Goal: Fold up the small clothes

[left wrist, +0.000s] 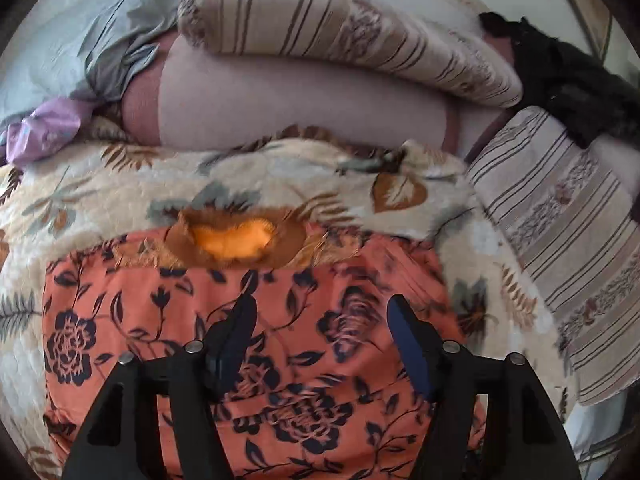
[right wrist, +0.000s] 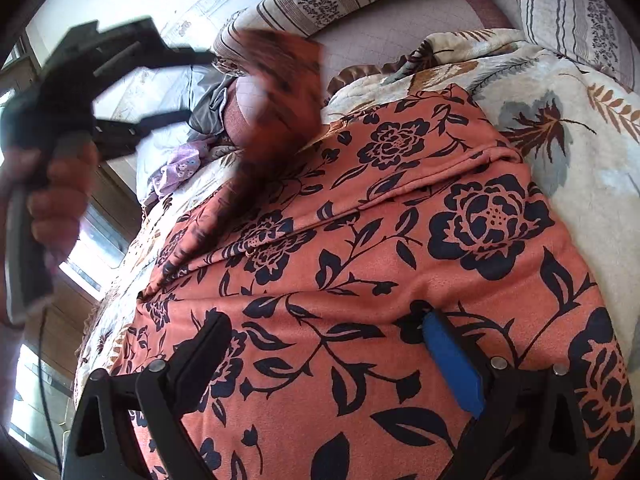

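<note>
Orange garment (left wrist: 280, 360), dark floral print

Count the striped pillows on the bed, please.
2. One striped pillow lies across the far end, on a plain pink bolster. The other striped pillow lies at the right of the left wrist view. More may be hidden.

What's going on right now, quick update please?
Left gripper open, nothing between jaws. Right gripper open above orange floral garment. One garment corner airborne, blurred. Nothing in the way.

orange floral garment (right wrist: 400, 240), corner perhaps airborne, blurred
</note>
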`<state>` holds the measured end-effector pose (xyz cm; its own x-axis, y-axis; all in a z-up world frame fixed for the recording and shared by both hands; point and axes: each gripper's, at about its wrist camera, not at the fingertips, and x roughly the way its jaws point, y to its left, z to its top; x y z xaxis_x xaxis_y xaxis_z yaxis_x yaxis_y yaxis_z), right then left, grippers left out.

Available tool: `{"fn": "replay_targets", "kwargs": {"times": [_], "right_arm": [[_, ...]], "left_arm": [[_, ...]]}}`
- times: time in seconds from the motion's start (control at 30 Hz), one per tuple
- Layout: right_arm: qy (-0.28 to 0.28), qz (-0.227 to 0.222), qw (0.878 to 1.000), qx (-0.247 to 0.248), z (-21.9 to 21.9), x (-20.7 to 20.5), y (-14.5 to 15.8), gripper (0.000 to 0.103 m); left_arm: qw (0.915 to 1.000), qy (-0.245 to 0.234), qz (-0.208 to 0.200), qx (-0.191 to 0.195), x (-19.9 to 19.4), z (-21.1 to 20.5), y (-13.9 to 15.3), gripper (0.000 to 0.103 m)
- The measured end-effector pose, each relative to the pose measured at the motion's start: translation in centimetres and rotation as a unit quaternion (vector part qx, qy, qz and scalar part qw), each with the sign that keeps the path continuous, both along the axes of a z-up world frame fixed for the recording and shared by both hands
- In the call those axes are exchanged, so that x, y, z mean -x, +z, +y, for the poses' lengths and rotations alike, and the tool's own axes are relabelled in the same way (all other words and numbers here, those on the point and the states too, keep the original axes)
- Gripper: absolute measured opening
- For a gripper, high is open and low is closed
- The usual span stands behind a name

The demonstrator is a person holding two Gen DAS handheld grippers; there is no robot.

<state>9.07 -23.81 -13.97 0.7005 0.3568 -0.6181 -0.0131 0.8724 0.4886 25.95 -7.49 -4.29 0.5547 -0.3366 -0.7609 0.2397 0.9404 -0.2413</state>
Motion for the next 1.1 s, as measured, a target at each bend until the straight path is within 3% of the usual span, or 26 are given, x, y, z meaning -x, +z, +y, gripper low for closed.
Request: {"fn": "replay_targets", "kwargs": {"times": [0.1,0.23,0.37,0.43,0.6,0.63,0.7,0.8,0.9,1.1], "right_arm": [[0.0,-0.003,1.0,-0.01,-0.3,0.1,0.0,0.098],[-0.001,0.007,1.0,-0.02,-0.5,0.2,0.8,0.098],[-0.026,0.0,0.994,-0.104,-2.8,0.5,3.6,0.097],[-0.03,-0.007,0.991,-0.128,-3.9,-1.3,5.4,0.097],[-0.08,0.05,0.979,-0.182,-7.2,-9.4,5.0,0.096],[-0.091,0.068,0.976,-0.187,-7.7,-10.7,4.3,0.094],[-0.107,0.113,0.971,-0.179,-8.2,-13.0,2.6,0.08],[-0.151,0.155,0.957,-0.193,-8.5,-13.8,0.3,0.074],[-0.157,0.155,0.96,-0.17,-8.0,-14.6,0.3,0.074],[-0.193,0.165,0.953,-0.163,-7.4,-14.4,0.1,0.073]], "left_arm": [[0.9979,0.063,0.012,0.01,1.4,5.3,-1.5,0.069],[0.9904,0.138,-0.007,0.003,3.3,13.6,-1.6,0.069],[0.981,0.194,-0.015,-0.008,4.2,19.7,-3.5,0.07],[0.9763,0.216,-0.009,0.001,4.5,21.6,-5.1,0.069],[0.9715,0.233,-0.005,0.044,5.0,23.0,-7.9,0.07],[0.9718,0.232,-0.007,0.045,5.2,23.0,-8.3,0.07],[0.9733,0.226,-0.003,0.041,5.3,22.9,-8.9,0.069],[0.9735,0.221,-0.019,0.057,5.1,22.8,-8.1,0.07],[0.9756,0.21,-0.036,0.055,5.0,22.4,-7.4,0.07],[0.9692,0.234,-0.017,0.077,4.9,23.3,-7.8,0.07]]}}
